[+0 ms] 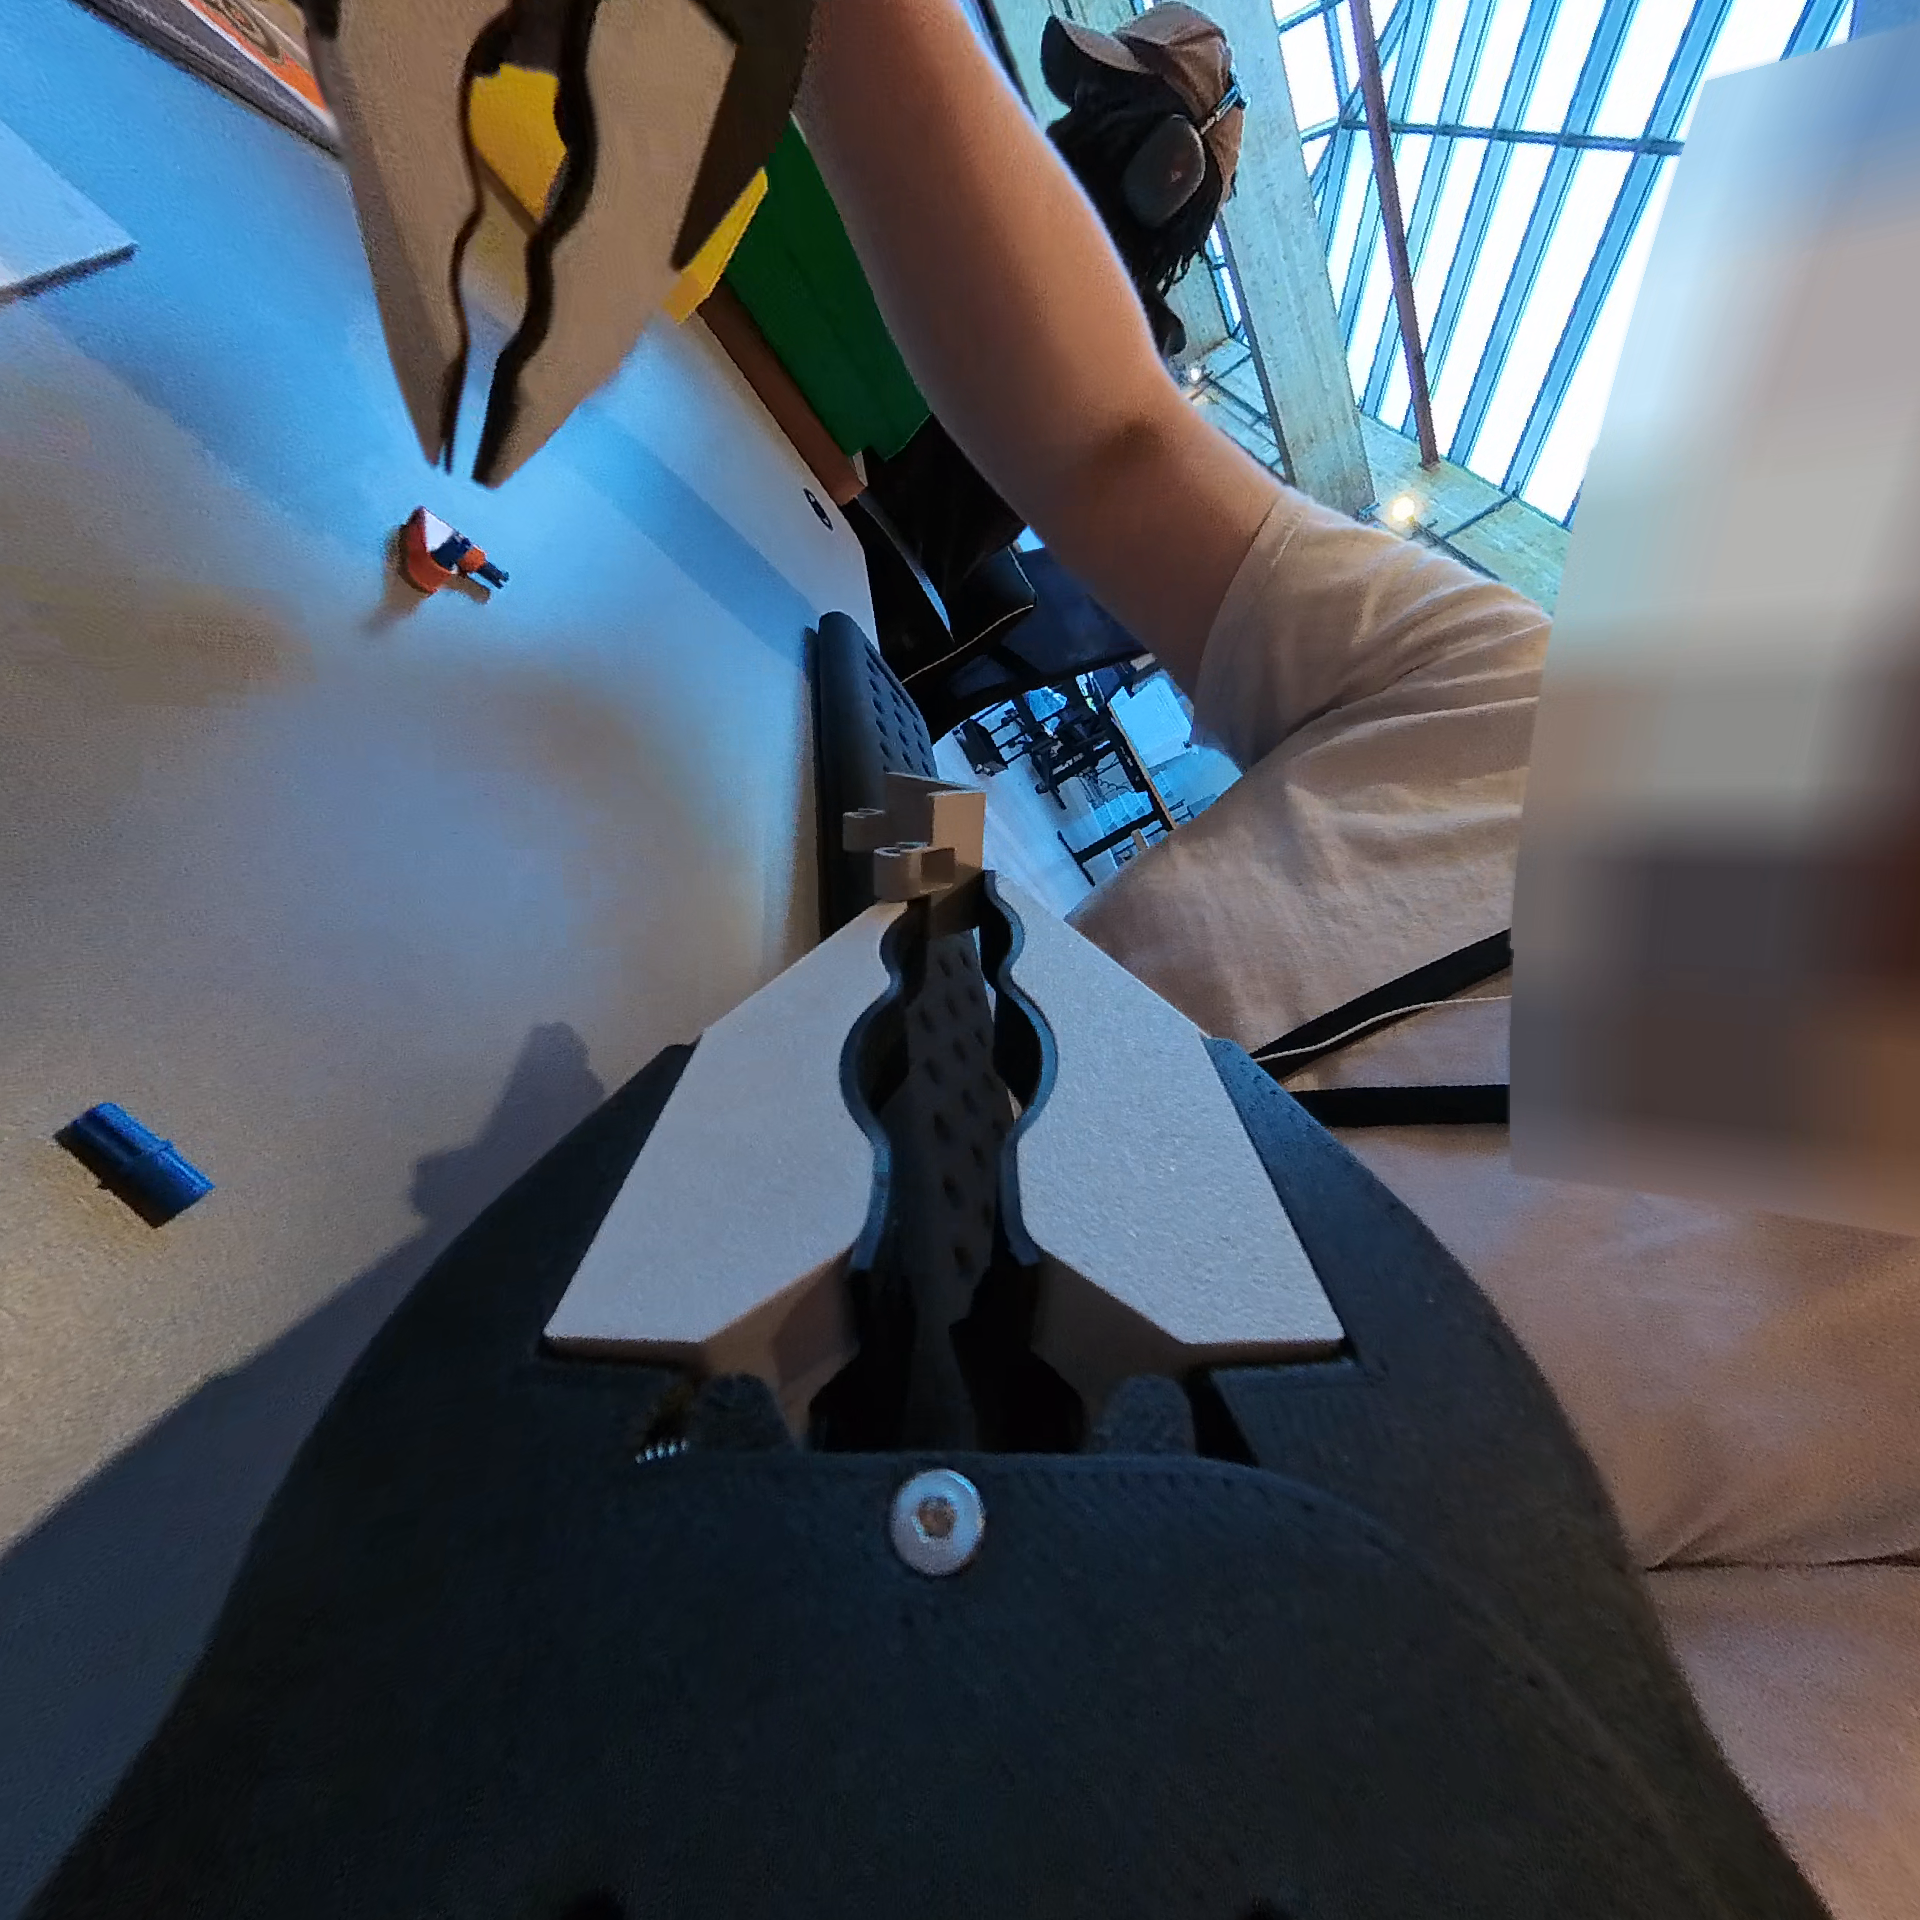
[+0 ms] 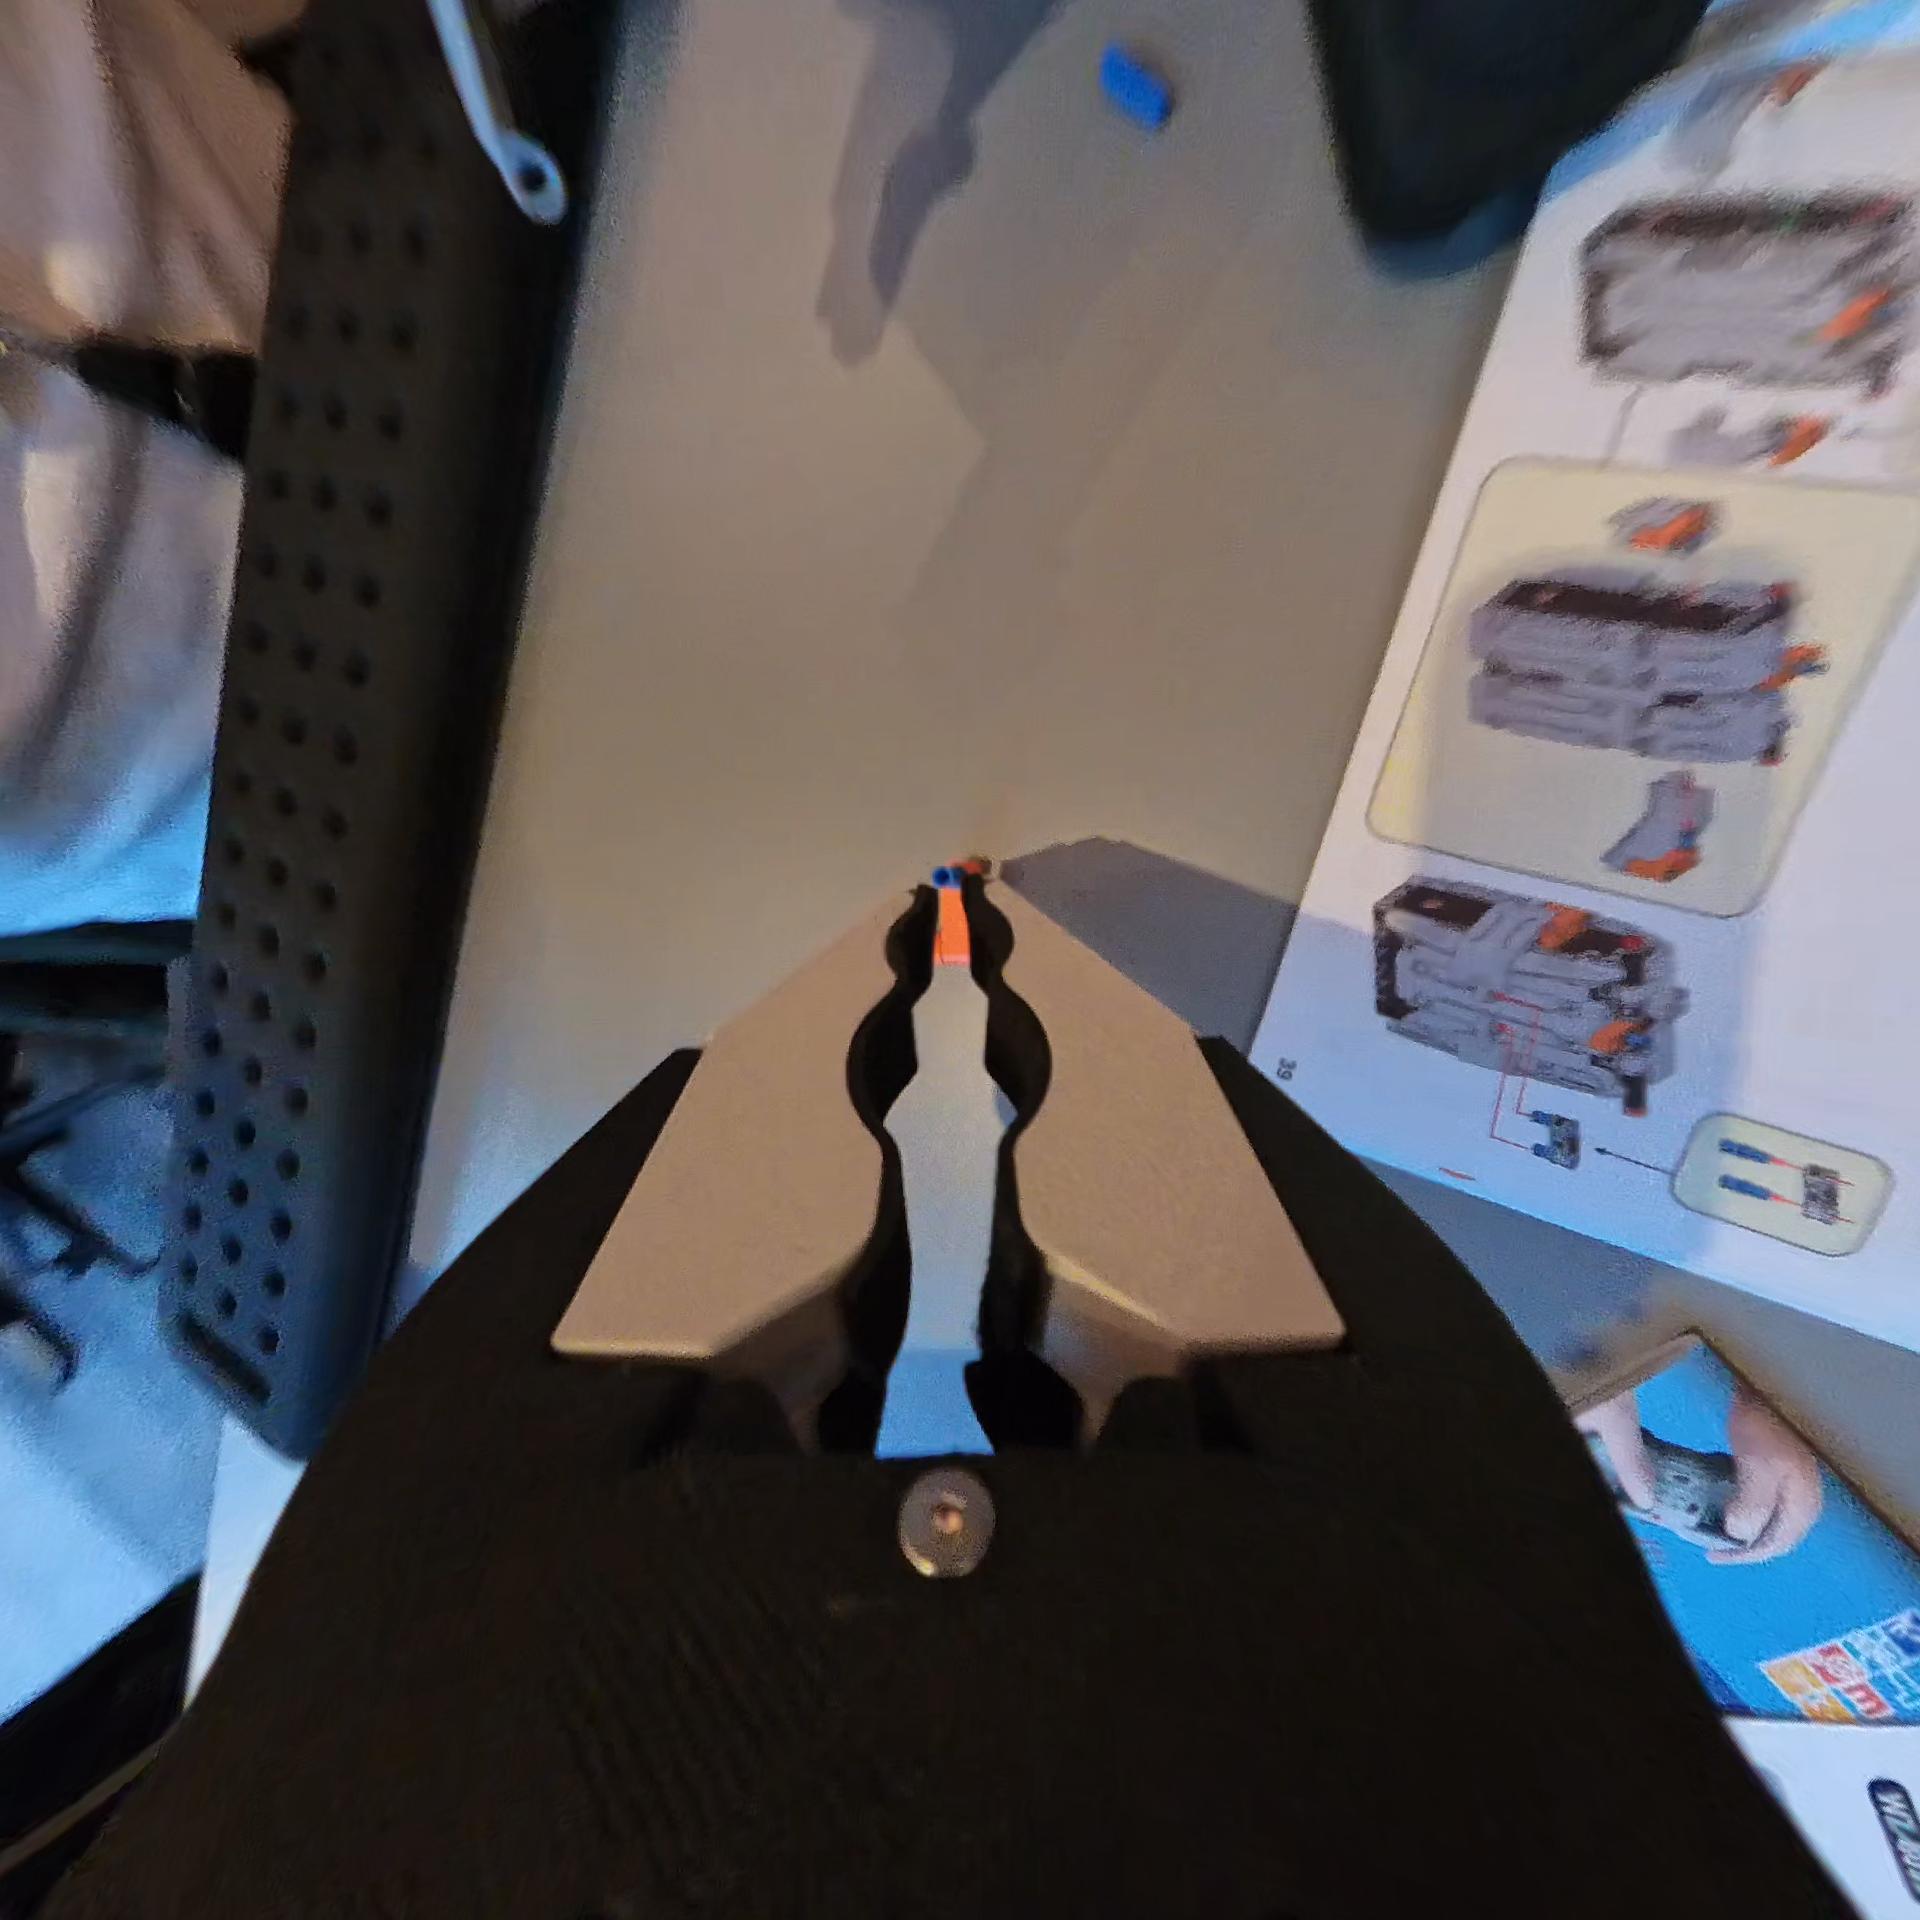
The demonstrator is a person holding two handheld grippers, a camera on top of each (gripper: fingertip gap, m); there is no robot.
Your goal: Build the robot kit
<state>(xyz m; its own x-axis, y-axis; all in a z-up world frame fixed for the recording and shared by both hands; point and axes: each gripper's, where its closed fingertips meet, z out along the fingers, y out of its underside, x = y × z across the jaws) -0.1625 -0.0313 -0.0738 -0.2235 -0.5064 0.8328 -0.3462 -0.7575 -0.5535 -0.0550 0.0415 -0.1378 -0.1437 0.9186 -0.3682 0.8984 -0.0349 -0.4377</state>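
My left gripper (image 1: 951, 899) is shut on a small tan brick piece (image 1: 920, 836), held off the edge of the white table (image 1: 416, 883). My right gripper (image 1: 468, 462) hangs tips down just above a small orange and blue piece (image 1: 447, 551) that lies on the table, apart from it. In the right wrist view that gripper (image 2: 948, 899) stands open by a narrow gap, and the orange piece (image 2: 951, 935) shows between its tips. A blue pin (image 1: 135, 1158) lies alone on the table; it also shows in the right wrist view (image 2: 1135, 88).
A black perforated chair back (image 1: 862, 727) stands at the table's edge, also seen in the right wrist view (image 2: 312, 727). An open instruction booklet (image 2: 1662, 727) and a blue box (image 2: 1787, 1579) lie to the right. A yellow and green box (image 1: 810, 291) sits behind a person's arm (image 1: 1039, 312). Across from one pair of fingers to the other is roughly 15 centimeters. The left tips stand about 11 centimeters off the blue pin (image 1: 135, 1158). It turns up in the right wrist view (image 2: 1139, 57) as well.
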